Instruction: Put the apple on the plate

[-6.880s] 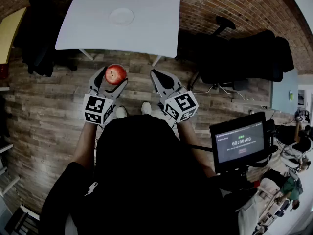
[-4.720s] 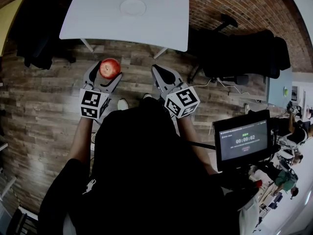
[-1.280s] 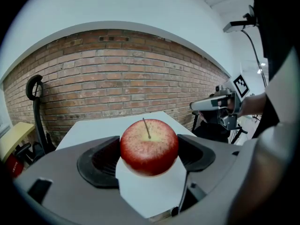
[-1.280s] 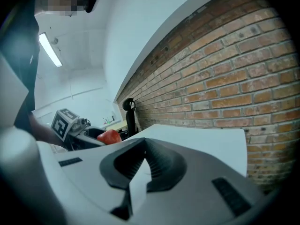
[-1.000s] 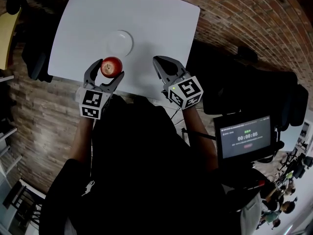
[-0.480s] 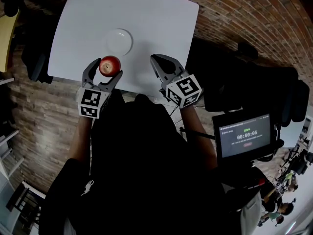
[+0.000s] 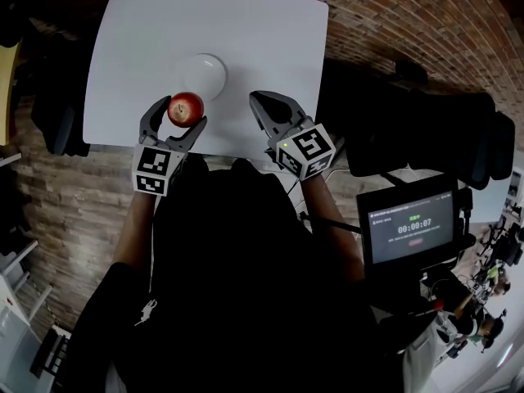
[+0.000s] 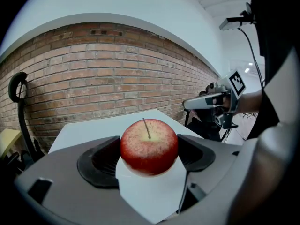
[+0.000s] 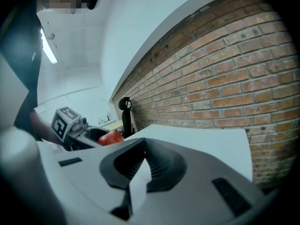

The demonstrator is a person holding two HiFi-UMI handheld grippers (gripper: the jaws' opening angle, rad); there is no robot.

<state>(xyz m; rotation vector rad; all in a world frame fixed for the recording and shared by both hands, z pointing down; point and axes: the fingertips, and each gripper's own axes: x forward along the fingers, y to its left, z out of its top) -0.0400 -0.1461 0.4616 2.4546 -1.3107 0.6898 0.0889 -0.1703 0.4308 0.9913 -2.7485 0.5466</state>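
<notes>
Apple (image 7: 186, 107) is riding clamped in left gripper (image 7: 178, 113), now arriving over table (image 7: 262, 31); plate (image 7: 206, 70) is lying close at 1 o'clock, release nearing. Right gripper (image 7: 260, 103) is idling closed, empty.

apple (image 7: 186, 107) carried from over the floor (image 7: 57, 203) to the table's (image 7: 270, 47) near edge, now close to the plate (image 7: 205, 70)

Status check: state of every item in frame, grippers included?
left hand-held gripper: shut on apple
right hand-held gripper: shut, empty
apple: held stem up, not on plate
plate: on white table, empty
monitor: on, timer showing
</notes>
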